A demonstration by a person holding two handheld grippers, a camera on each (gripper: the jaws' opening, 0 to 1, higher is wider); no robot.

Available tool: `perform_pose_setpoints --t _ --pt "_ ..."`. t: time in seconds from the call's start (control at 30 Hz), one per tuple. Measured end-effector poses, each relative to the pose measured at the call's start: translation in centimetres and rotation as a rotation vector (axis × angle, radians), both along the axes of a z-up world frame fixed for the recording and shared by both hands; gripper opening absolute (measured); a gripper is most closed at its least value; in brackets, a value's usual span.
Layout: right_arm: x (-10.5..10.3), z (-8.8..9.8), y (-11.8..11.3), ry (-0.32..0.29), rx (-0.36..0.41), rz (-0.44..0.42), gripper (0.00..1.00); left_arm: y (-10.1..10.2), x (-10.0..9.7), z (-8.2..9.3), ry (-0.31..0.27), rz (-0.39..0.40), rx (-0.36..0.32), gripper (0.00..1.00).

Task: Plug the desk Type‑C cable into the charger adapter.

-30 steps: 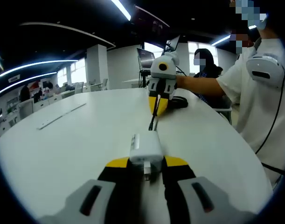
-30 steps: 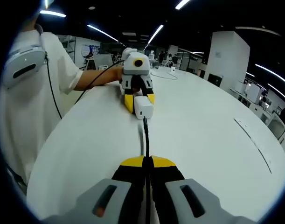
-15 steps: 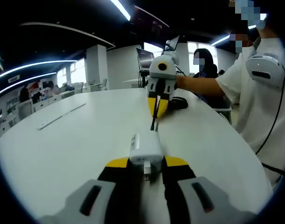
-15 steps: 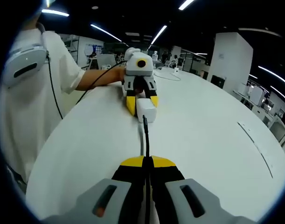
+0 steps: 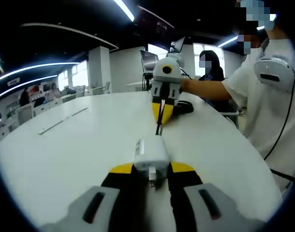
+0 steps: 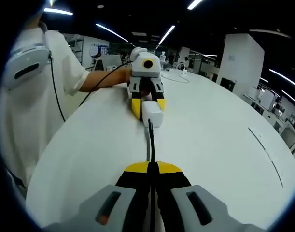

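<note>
My left gripper (image 5: 150, 168) is shut on a white charger adapter (image 5: 150, 153), held just above the white table (image 5: 79, 150). Across from it my right gripper (image 5: 161, 107) faces the adapter, shut on a thin black Type-C cable whose plug (image 5: 157, 129) points at the adapter's front a short way off. In the right gripper view, my right gripper (image 6: 152, 167) pinches the black cable (image 6: 151, 145). Its plug tip (image 6: 149, 124) sits right at the face of the adapter (image 6: 151, 113), held by the left gripper (image 6: 147, 107). Whether plug and adapter touch is unclear.
A person in a white shirt (image 5: 270, 92) stands at the table's edge holding both grippers, with a wire hanging from a shoulder device (image 6: 25, 67). A long flat strip (image 5: 58, 122) lies on the table away from the work. Another person (image 5: 212, 67) sits behind the table.
The right gripper has carried the cable plug slightly closer to the adapter; the gap between plug and adapter has shrunk. The left gripper holds steady.
</note>
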State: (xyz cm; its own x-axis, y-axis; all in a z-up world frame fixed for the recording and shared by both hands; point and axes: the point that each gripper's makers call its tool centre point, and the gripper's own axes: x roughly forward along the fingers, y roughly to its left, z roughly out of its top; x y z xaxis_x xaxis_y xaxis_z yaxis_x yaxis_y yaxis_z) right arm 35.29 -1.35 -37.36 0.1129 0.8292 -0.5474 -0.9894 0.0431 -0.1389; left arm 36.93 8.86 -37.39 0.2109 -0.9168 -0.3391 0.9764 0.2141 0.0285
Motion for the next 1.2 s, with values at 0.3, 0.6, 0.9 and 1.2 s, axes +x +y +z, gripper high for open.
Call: perform_pose_setpoints --t 0.3,0.6,0.9,1.2 --pt "-0.23 0.12 0.05 -0.004 -0.003 0.007 0.03 -0.02 -0.14 -0.02 0.003 0.000 -0.002 0.25" --pt "0.07 0.21 -0.20 -0.009 -0.007 0.009 0.03 0.05 -0.02 -0.01 0.004 0.000 -0.003 0.25" --pt "0.19 0.27 -0.19 -0.015 -0.014 0.007 0.03 0.07 -0.01 0.01 0.005 0.000 -0.004 0.25" --pt "-0.19 0.32 -0.06 -0.020 -0.016 0.007 0.03 0.05 -0.02 0.02 0.006 0.000 -0.004 0.25"
